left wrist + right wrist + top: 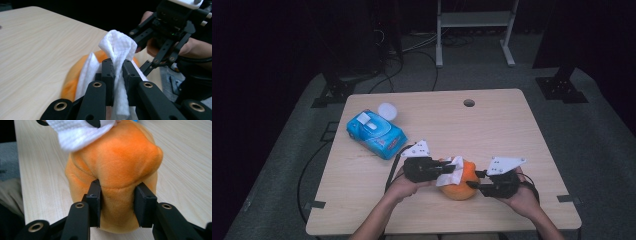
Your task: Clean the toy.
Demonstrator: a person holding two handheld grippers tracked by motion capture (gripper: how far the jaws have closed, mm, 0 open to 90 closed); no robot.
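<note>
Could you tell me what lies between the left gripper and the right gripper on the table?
In the high view, the orange plush toy sits between them. The left gripper presses a white wipe on its top, and the right gripper clamps its side.

One orange plush toy (462, 185). One white wipe (451, 171). One blue pack of wipes (376, 133). One small white round lid (388, 111) by the pack. One wooden table (492, 125), with one round hole (469, 103). Two black grippers: left gripper (447, 167), right gripper (475, 180). Two hands.
</note>
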